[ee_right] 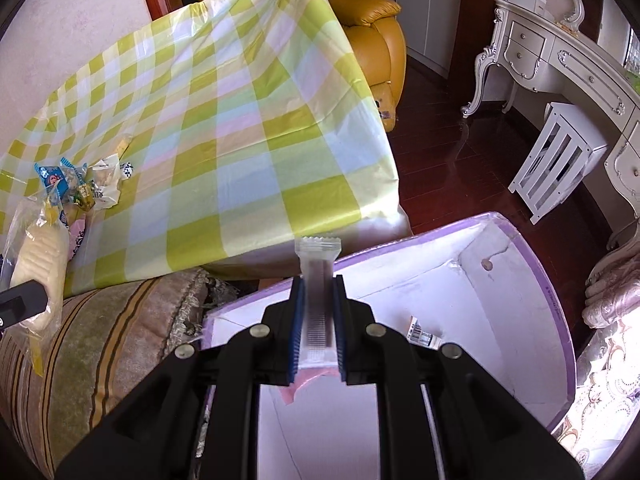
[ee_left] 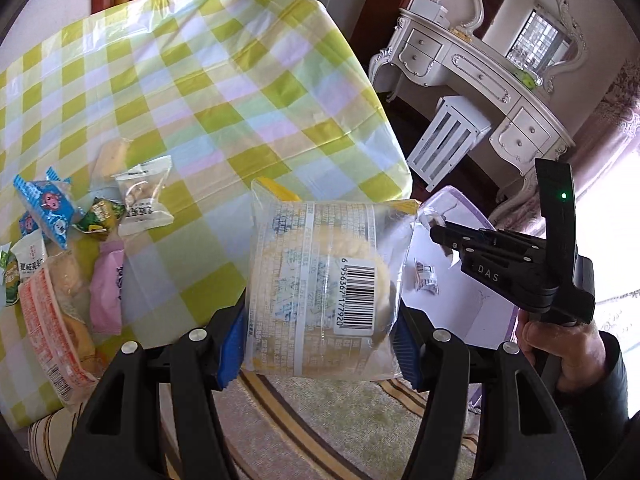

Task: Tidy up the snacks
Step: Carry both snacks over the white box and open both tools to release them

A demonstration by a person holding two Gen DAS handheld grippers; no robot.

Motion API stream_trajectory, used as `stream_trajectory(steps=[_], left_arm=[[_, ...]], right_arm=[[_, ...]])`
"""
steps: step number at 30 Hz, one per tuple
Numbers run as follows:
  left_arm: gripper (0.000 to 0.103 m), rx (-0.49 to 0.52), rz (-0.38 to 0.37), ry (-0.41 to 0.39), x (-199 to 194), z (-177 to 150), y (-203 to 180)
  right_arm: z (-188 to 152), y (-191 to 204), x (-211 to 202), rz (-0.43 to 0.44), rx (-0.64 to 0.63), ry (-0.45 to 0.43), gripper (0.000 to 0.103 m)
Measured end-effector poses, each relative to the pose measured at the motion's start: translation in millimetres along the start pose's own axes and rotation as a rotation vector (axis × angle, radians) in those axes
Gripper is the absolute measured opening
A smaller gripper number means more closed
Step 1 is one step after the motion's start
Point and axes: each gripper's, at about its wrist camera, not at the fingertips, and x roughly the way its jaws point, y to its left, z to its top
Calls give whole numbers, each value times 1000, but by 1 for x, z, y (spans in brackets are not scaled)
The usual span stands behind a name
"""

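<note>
Snacks sit in a loose heap point(ee_left: 76, 232) at the near left edge of the table point(ee_left: 224, 92), which is covered by a green, yellow and white checked cloth. In that heap we can make out a blue wrapped sweet point(ee_left: 46, 204), a white packet of nuts point(ee_left: 142, 196), a pink packet point(ee_left: 106, 284) and an orange-and-white bread pack point(ee_left: 56, 336) lying at the cloth's near edge. We hold the left gripper point(ee_left: 318, 344) closed on a clear bread bag point(ee_left: 324, 284), its blue pads pressing both sides of the bag, barcode side towards the camera, just off the table's near edge and above the striped rug. We hold the right gripper point(ee_right: 318, 332) closed on a small clear-ended packet point(ee_right: 318, 296), which stands upright between narrow jaws with a pink part showing below the pads. This gripper hangs over the near-left rim of a white box with a purple rim point(ee_right: 532, 264), which stands beside the table's near right corner. One small wrapped snack point(ee_right: 422, 334) lies on the box floor. From the left wrist view the right gripper point(ee_left: 438, 232) shows at the right, over the same box point(ee_left: 460, 208), held by the right hand point(ee_left: 560, 344).
</note>
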Motion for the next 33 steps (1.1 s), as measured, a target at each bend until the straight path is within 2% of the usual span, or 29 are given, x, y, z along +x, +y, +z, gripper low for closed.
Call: stream_trajectory(steps=[8, 15, 29, 31, 33], left_arm=[[60, 120, -62, 99, 47, 2, -55], [60, 190, -95, 159, 72, 4, -89], [61, 219, -128, 237, 98, 6, -108], [65, 212, -141, 241, 99, 7, -106], [78, 204, -154, 230, 96, 8, -105]], right_arm=[[-19, -40, 11, -46, 78, 37, 14], [-36, -63, 18, -68, 133, 65, 15], [-54, -92, 25, -92, 198, 94, 17], [-55, -93, 25, -91, 206, 100, 19], [-56, -94, 25, -95, 213, 101, 34]])
